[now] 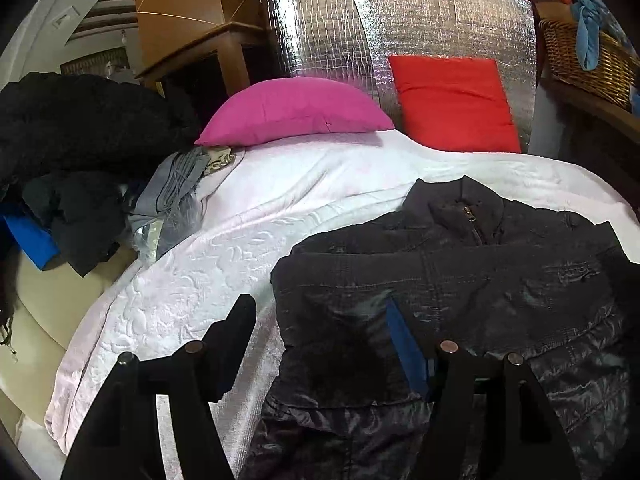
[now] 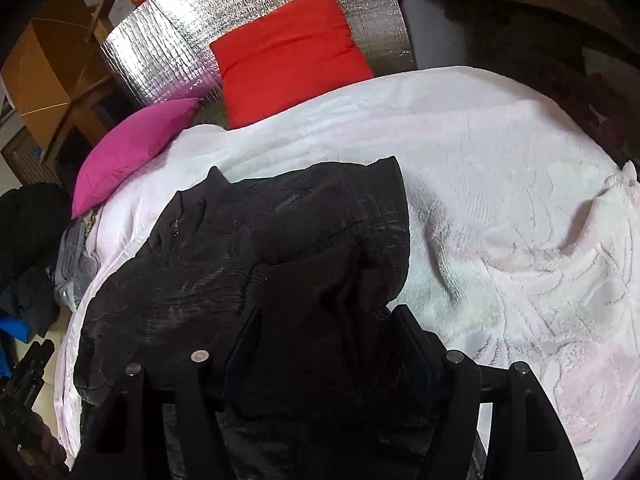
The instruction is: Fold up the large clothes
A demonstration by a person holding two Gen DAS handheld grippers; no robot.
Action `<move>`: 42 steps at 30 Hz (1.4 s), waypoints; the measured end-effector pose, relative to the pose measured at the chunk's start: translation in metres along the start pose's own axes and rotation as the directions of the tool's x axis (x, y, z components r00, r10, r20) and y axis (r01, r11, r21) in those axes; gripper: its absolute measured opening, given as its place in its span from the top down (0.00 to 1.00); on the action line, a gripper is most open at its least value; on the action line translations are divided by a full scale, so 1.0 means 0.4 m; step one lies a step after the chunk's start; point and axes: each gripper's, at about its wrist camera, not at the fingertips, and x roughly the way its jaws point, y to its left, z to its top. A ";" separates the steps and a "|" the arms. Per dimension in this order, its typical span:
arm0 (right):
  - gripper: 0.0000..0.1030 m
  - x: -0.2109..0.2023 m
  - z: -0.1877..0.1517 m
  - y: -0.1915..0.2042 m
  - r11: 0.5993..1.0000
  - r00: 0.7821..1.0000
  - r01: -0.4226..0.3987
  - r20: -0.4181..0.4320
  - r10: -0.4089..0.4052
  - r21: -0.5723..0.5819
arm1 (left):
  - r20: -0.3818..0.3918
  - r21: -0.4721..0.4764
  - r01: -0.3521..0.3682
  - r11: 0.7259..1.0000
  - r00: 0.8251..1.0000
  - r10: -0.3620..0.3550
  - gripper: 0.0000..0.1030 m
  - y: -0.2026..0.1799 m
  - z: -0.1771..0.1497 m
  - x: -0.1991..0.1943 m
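Left gripper (image 1: 320, 332) low over the bed, pointing toward the headboard end, fingers spread wide. Its left finger (image 1: 230, 336) is over bare bedspread (image 1: 200, 280); the right one, blue-padded, lies on or just over the black jacket (image 1: 460, 280). Contact can't be confirmed; nothing is between the fingers but jacket edge and bedspread.

Right gripper (image 2: 320, 320) also low, angled toward the pillows, fingers apart with a thick bunch of jacket (image 2: 240, 272) fabric filling the gap. Looks like the sleeve or side panel, lifted and folded over the body. Can't tell if the fingers actually pinch it.

Jacket sits on the near half of the bedspread (image 2: 500, 200), collar and zipper (image 1: 472, 216) toward the pillows, left sleeve folded across the chest.

Pink pillow (image 1: 296, 112) and red pillow (image 1: 452, 100) at the head edge, against a silver foil panel (image 1: 340, 32). Grey clothes (image 1: 176, 196) and a dark clothing pile (image 1: 80, 152) off the bed's left edge. Wicker basket (image 1: 580, 60) far right.
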 end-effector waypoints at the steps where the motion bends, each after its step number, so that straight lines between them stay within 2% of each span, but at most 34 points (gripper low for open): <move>1: 0.32 0.002 0.000 0.001 1.000 1.000 0.000 0.000 0.000 0.001 | -0.001 0.000 -0.001 1.000 1.000 0.001 0.34 -0.001 0.000 0.001; 11: 0.32 0.017 -0.002 0.005 1.000 1.000 0.010 -0.010 -0.010 0.011 | -0.022 0.024 0.015 1.000 1.000 -0.015 0.31 -0.026 -0.008 0.007; 42: 0.32 0.027 -0.004 -0.007 1.000 1.000 0.010 -0.014 -0.010 0.025 | -0.004 0.072 0.042 0.996 0.999 -0.042 0.31 -0.087 -0.005 -0.015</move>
